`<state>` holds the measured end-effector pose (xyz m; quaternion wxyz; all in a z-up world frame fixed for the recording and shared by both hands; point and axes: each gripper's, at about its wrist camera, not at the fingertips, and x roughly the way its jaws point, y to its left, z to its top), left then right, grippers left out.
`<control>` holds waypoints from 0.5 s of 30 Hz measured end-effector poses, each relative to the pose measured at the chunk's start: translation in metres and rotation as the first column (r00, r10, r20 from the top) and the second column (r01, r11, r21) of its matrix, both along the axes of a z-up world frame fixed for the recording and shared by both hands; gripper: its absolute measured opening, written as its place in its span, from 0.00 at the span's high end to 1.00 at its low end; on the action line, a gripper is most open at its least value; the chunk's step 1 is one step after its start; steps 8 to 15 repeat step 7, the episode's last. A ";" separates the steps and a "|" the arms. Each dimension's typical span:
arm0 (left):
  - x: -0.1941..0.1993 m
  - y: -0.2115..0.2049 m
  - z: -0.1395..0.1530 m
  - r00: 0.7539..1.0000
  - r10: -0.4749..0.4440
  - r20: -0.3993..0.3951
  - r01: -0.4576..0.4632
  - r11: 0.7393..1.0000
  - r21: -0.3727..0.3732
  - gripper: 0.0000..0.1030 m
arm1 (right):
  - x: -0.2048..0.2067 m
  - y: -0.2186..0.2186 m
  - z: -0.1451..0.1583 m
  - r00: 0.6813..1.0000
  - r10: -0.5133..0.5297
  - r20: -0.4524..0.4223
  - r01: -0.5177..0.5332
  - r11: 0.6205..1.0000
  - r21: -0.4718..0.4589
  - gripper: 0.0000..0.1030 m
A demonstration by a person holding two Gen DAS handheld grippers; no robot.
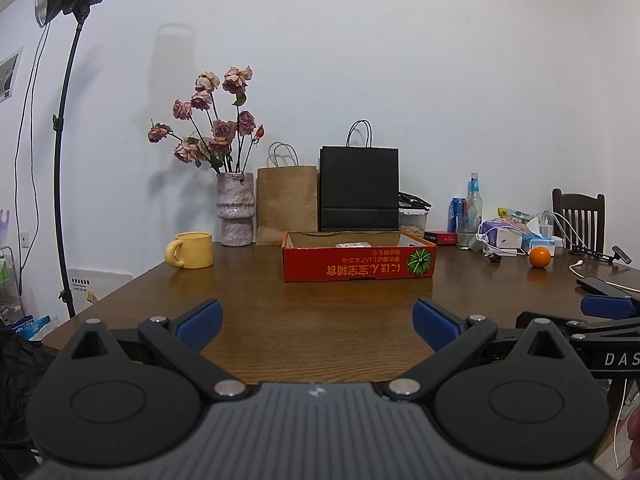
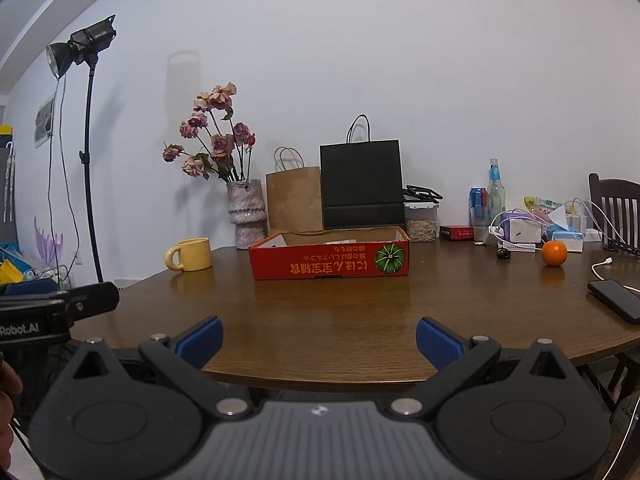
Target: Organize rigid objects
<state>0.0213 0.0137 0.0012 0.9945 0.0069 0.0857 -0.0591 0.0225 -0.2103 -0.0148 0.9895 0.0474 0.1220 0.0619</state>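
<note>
A red cardboard tray [image 1: 352,266] [image 2: 320,266] with a green pumpkin print stands mid-table, with a small white item inside. A yellow mug [image 1: 192,250] [image 2: 191,255] sits to its left, an orange [image 1: 539,257] [image 2: 554,253] to its right. My left gripper [image 1: 318,326] is open and empty above the near table edge. My right gripper [image 2: 319,340] is open and empty, also at the near edge. The right gripper's blue finger [image 1: 608,306] shows at the right of the left wrist view.
A vase of dried roses [image 1: 236,216], a brown paper bag [image 1: 286,204] and a black bag [image 1: 359,188] stand behind the tray. Bottles, a can, boxes and cables [image 2: 520,224] clutter the back right. A black phone [image 2: 618,300] lies at the right. A chair [image 2: 618,208] and a light stand [image 1: 64,140] flank the table.
</note>
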 end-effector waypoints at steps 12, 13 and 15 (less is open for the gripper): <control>0.003 0.000 -0.003 1.000 0.004 -0.017 -0.004 1.000 -0.002 0.00 | 0.000 -0.001 -0.002 1.000 0.001 -0.004 -0.001 1.000 -0.002 0.00; 0.003 0.000 -0.003 1.000 0.004 -0.017 -0.004 1.000 -0.002 0.00 | 0.000 -0.001 -0.002 1.000 0.001 -0.004 -0.001 1.000 -0.002 0.00; 0.003 0.000 -0.003 1.000 0.004 -0.017 -0.004 1.000 -0.002 0.00 | 0.000 -0.001 -0.002 1.000 0.001 -0.004 -0.001 1.000 -0.002 0.00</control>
